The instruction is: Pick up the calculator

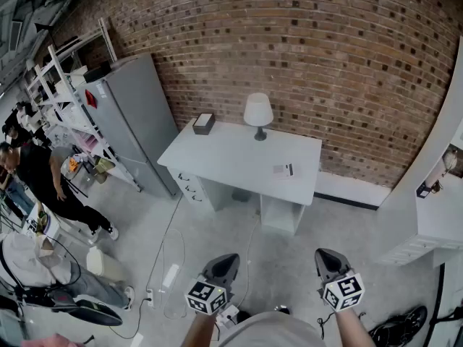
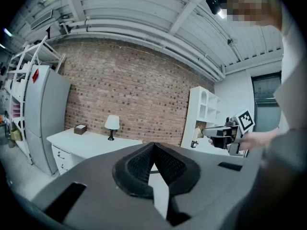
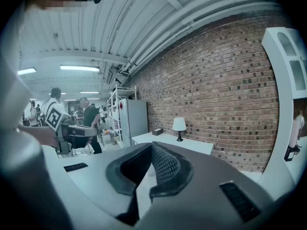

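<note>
The calculator [image 1: 284,170] is a small flat white and dark thing near the right front edge of the white desk [image 1: 231,154], which stands against the brick wall. Both grippers hang over the floor well short of the desk, pointing toward it. My left gripper [image 1: 223,260] has its jaws together with nothing between them; in its own view the pads [image 2: 142,164] meet at the tip. My right gripper [image 1: 327,256] is likewise shut and holds nothing, its ribbed pads [image 3: 163,166] closed. The calculator cannot be made out in either gripper view.
A white table lamp [image 1: 258,113] and a dark box [image 1: 204,123] stand at the back of the desk. A tall grey cabinet [image 1: 137,114] and a shelving rack are left of it. People stand at far left [image 1: 43,176]. A white shelf unit [image 1: 434,223] is right. Cables lie on the floor [image 1: 170,266].
</note>
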Motion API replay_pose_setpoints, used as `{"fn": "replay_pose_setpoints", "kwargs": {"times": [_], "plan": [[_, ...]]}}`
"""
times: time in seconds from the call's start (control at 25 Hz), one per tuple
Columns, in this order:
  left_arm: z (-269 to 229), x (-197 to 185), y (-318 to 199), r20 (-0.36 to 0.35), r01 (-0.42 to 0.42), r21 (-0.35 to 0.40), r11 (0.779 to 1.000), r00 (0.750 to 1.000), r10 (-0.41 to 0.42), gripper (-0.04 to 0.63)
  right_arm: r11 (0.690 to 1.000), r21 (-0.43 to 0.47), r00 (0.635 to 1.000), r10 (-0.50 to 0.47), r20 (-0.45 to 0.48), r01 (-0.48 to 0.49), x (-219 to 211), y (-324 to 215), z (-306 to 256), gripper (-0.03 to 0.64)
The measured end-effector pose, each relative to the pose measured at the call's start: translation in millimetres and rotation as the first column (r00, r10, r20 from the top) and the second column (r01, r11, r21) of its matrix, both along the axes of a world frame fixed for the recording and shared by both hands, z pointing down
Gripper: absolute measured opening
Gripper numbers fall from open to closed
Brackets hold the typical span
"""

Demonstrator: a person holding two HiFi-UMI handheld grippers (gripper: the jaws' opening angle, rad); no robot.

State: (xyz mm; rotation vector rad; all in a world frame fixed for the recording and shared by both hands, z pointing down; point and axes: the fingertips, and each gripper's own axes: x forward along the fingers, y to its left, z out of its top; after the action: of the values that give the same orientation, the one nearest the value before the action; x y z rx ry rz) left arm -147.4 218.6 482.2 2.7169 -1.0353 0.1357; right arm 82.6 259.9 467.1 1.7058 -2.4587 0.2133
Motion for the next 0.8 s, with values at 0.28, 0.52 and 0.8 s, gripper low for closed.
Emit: {"fn": "replay_pose_setpoints", "kwargs": {"times": [0.28, 0.52, 0.8], "plan": [[-0.6, -6.0, -3.8, -0.001, 0.004, 0.000, 1.000, 1.000, -0.004, 0.012, 1.000, 0.009, 1.000, -0.013, -0.010, 0.013, -7.9, -3.0, -2.7, 0.011], [0.6, -3.1, -2.9, 0.001, 0.002, -0.001, 1.000, 1.000, -0.002, 0.012, 1.000, 0.007, 1.000, -0.009, -0.007, 0.009, -5.2, -3.1, -2.7, 0.011], [1.8, -4.0, -5.6, -0.008, 0.005, -0.005, 1.000, 1.000, -0.005, 0.012, 1.000, 0.008, 1.000, -0.013, -0.004, 0.013, -8.7, -5.6, -1.1, 0.012]]}}
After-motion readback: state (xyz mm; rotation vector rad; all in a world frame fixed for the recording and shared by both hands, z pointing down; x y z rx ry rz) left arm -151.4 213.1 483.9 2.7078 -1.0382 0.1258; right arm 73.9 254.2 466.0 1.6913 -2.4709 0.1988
